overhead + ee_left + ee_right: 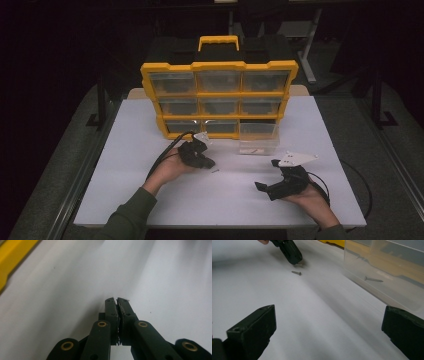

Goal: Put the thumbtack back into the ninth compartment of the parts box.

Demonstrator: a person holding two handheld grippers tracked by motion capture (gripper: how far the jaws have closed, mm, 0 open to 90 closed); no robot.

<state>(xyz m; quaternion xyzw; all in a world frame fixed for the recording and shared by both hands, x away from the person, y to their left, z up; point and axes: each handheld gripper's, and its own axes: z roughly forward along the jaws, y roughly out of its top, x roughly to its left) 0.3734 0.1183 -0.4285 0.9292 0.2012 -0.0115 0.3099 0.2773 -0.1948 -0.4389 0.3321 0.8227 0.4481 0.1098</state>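
Note:
A small loose screw (pixel 215 170) (pixel 296 272) lies on the white table (pixel 150 190). My left gripper (pixel 211 163) (pixel 116 300) is shut, its tips down at the table just beside that screw, with nothing visible between the pads. In the right gripper view the left gripper (pixel 295 260) stands a little beyond the screw. A clear plastic drawer (pixel 257 146) (pixel 387 282) sits on the table in front of the organiser, with one screw (pixel 373 279) inside. My right gripper (pixel 267 175) (pixel 329 315) is open near the front right, its jaws wide apart and empty.
A yellow organiser (pixel 220 95) (pixel 12 257) with clear drawers stands upright at the back of the table; its lower right slot is open. Cables trail from both grippers. The table's front edge runs just behind both hands.

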